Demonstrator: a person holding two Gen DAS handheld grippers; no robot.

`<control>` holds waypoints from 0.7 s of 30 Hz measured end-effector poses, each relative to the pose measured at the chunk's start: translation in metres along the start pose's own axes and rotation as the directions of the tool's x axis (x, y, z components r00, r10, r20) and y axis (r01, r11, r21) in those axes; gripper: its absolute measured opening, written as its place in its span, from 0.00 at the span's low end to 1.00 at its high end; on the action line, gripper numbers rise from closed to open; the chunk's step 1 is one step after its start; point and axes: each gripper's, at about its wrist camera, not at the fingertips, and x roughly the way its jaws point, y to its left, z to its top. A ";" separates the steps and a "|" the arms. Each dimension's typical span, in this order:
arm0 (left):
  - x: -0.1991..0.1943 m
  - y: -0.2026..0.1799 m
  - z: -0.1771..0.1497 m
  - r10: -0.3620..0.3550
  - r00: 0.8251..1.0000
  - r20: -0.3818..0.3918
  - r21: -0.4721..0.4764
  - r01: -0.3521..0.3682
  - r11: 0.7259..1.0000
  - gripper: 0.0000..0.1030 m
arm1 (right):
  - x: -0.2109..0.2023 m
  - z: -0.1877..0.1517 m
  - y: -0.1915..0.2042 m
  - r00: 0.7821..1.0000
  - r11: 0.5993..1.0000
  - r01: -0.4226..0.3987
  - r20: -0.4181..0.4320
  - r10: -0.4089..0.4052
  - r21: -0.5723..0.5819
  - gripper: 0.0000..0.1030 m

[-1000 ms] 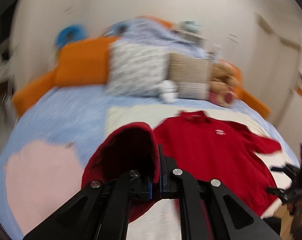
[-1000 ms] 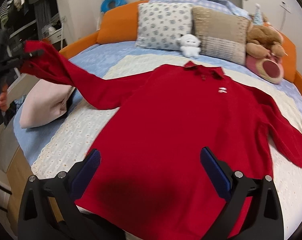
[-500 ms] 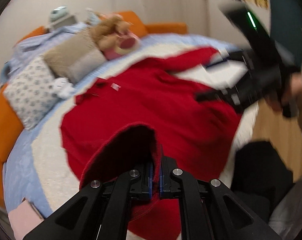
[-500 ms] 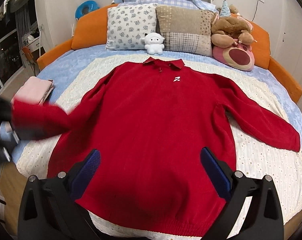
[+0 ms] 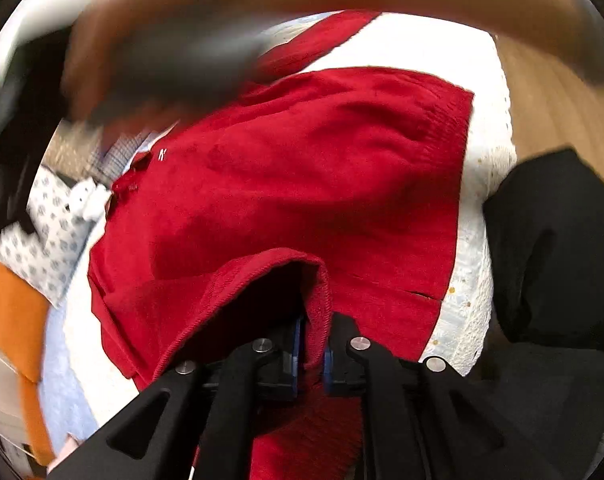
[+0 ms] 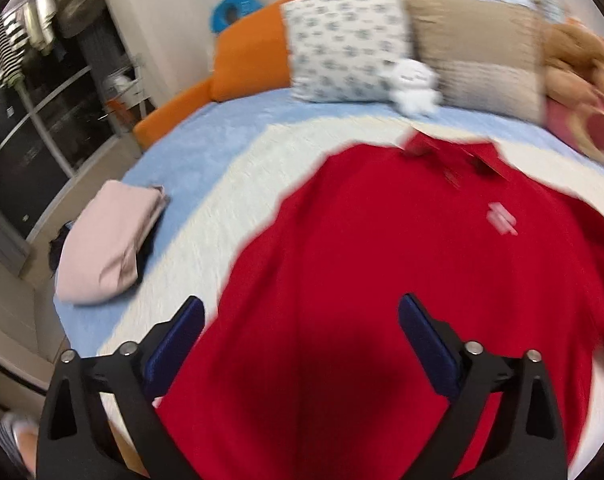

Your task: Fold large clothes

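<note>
The left gripper [image 5: 311,346], jaws just easing, pinches the red knit sweater's [image 5: 310,184] cuff [image 5: 317,300]; lay it flat across the chest (right gripper [image 6: 302,344] wide, empty, narrowing).

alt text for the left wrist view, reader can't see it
The left gripper, its jaws just beginning to open, has the cuff of a red sweater's sleeve between its pads, over the red sweater spread on a white bedspread. A blurred arm crosses the top of the view; patterned pillows and an orange bed edge lie left.
</note>
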 end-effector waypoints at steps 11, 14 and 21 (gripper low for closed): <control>-0.048 -0.011 -0.013 0.141 0.979 0.145 -0.106 -0.126 0.986 0.89 | 0.210 0.100 0.022 0.958 0.993 0.119 -0.265 -0.114 0.001 0.66; -0.074 0.028 -0.040 0.064 0.985 0.161 -0.359 -0.002 0.933 0.90 | 0.229 0.095 0.024 0.946 0.991 0.129 -0.295 -0.131 -0.025 0.65; -0.116 0.085 -0.110 0.064 0.984 0.167 -0.710 0.075 0.700 0.90 | 0.245 0.084 0.031 0.941 0.990 0.127 -0.307 -0.141 -0.065 0.39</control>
